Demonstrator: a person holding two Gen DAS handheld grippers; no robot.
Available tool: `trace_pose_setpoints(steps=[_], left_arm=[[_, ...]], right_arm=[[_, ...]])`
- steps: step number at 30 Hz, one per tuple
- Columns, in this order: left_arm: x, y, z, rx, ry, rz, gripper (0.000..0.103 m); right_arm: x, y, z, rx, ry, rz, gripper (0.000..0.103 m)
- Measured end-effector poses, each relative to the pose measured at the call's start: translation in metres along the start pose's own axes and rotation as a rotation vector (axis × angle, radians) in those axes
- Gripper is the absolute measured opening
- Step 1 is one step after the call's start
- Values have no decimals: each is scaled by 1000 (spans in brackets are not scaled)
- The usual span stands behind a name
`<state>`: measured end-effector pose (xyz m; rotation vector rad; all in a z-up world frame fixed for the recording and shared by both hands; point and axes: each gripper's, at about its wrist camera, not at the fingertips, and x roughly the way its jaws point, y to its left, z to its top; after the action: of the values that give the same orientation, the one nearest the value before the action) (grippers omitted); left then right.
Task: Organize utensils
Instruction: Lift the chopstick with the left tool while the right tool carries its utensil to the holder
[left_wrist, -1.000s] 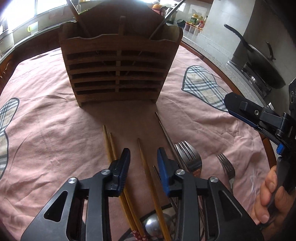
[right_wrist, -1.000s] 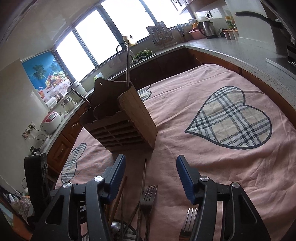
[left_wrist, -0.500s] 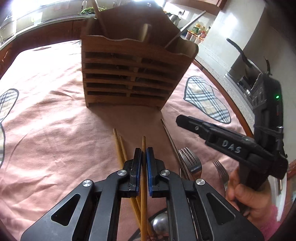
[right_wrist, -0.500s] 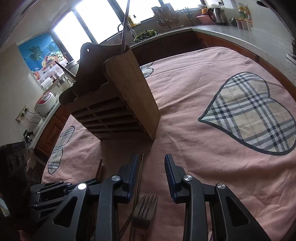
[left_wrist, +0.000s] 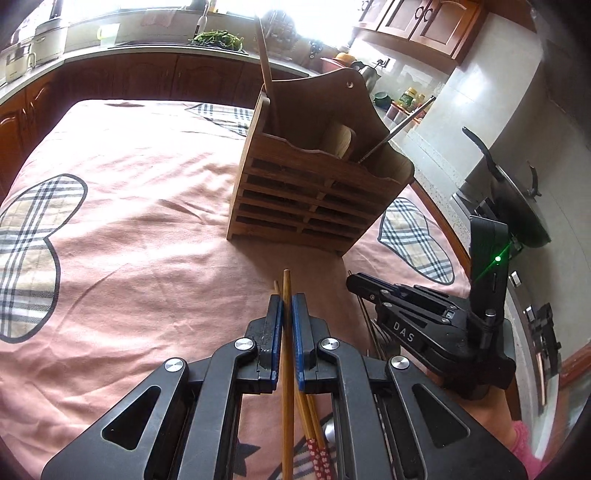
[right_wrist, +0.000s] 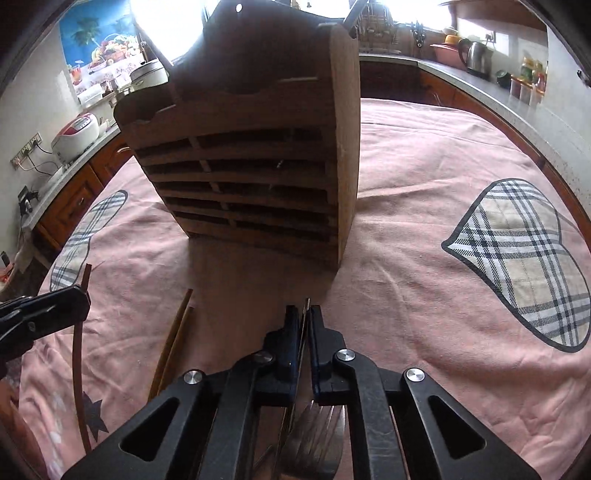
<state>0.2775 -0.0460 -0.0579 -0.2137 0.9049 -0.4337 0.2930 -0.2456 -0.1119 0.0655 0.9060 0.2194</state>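
- Left wrist view: the left tool is clenched on a plain brown wooden chopstick, whose tip pokes out past the blue pads toward the slatted brown wooden utensil holder.
- The holder stands upright on the pink cloth with plaid hearts that covers the table; a long wooden handle and a thin metal rod stick up out of its top.
- Two more chopsticks with red flowered ends lie on the cloth under the tool.
- The right tool shows at the right, low over the cloth.
- Right wrist view: the right tool has just been closing and now grips a thin metal utensil handle edge-on between its pads.
- Silver fork tines lie beneath it; a pair of wooden chopsticks lies to the left.
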Motion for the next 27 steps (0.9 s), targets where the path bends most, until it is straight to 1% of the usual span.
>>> trace_pose_setpoints(steps=[4,6,11,15,18,27], left_arm=[[-15,-1,0,-3,-30,-6,5],[-25,-2,0,-4,-48,-10,5],[-51,-7,-1,5,-98,-18,5],[-70,-11,-4,11,-135,-25,5],[-84,-13,-8,15,-159,-26,5],[-117,-19,-16,20,-226,-20,5]], right_arm=[[-27,-3,1,30,-50,41,4],[-42,-4,1,55,-74,77,4],[-85,-3,2,73,-152,114,4],[-113,6,8,73,-211,124,4],[-131,10,5,70,-249,126,4],[-166,15,-2,70,-330,134,4]])
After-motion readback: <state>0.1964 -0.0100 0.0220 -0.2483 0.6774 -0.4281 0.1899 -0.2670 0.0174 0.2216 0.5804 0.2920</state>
